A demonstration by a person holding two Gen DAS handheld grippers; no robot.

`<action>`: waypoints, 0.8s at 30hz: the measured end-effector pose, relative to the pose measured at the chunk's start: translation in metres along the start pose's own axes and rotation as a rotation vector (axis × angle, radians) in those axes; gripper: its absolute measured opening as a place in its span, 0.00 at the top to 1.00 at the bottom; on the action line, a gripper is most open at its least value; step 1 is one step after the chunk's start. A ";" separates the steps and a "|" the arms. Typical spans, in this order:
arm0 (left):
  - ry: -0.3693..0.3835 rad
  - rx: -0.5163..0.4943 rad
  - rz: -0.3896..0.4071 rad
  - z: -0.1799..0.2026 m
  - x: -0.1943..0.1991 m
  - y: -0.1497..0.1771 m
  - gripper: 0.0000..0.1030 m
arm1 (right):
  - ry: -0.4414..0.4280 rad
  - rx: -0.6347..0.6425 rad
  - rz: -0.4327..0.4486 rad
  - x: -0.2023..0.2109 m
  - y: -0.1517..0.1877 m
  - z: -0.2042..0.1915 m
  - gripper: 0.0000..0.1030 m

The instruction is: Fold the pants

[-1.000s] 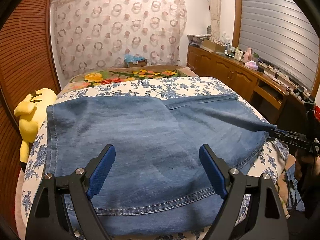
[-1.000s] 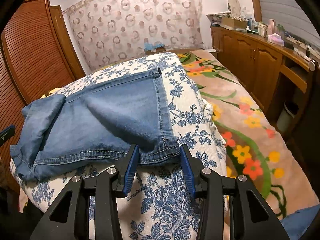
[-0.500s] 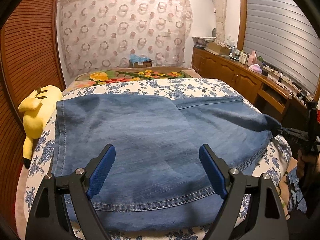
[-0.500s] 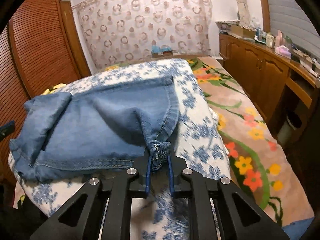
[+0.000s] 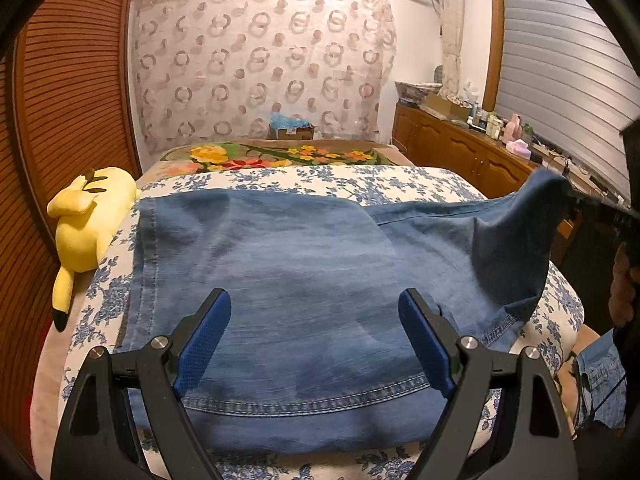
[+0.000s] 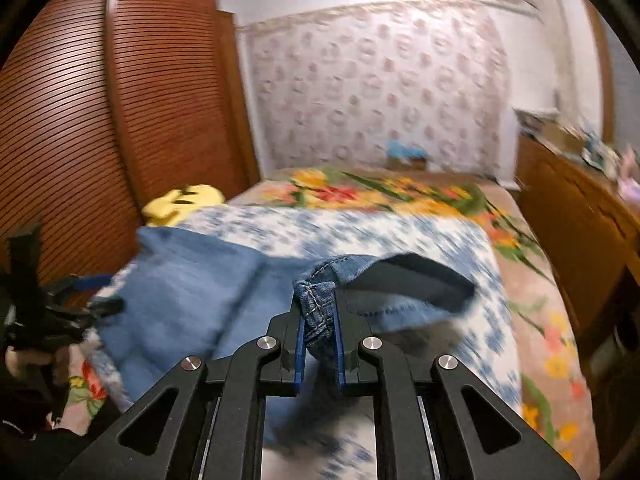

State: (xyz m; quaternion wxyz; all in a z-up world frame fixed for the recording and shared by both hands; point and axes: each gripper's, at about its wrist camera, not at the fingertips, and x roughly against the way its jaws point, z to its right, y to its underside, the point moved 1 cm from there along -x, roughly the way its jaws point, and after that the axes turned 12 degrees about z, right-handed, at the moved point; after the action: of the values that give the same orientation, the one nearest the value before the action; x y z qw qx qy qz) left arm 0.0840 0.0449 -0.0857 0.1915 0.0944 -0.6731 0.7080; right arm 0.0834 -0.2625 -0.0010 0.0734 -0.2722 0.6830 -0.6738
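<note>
On the bed (image 5: 400, 184), the right gripper (image 6: 318, 344), its jaws just closing, is clenching a hem corner of the pants (image 5: 280, 280) and lifting; the left gripper (image 5: 316, 344) is hovering released. That thin pinch could slip, collapsing the fold.

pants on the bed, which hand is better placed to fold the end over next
Right. Its tool is shut on the hem corner of the pants, lifted off the bed. The left tool hovers open, gripping nothing.
</note>
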 end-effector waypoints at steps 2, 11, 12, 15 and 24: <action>-0.005 0.003 0.002 -0.004 0.002 0.000 0.16 | -0.059 0.019 0.016 -0.007 -0.012 -0.018 0.89; -0.037 0.026 0.018 -0.026 0.011 -0.001 0.16 | -0.287 0.083 0.072 -0.032 -0.051 -0.090 0.90; -0.042 0.030 0.019 -0.029 0.012 0.000 0.16 | -0.302 0.091 0.064 -0.037 -0.052 -0.096 0.90; -0.051 0.043 0.017 -0.036 0.013 0.002 0.16 | -0.327 0.106 0.020 -0.053 -0.046 -0.096 0.85; -0.061 0.070 0.005 -0.046 0.009 0.009 0.16 | -0.293 0.104 -0.007 -0.064 -0.047 -0.087 0.67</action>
State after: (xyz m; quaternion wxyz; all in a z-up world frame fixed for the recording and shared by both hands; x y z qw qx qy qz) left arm 0.0777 0.0916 -0.0937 0.1659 0.1208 -0.6538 0.7283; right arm 0.1090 -0.1533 0.0341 0.1837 -0.3659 0.6280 -0.6618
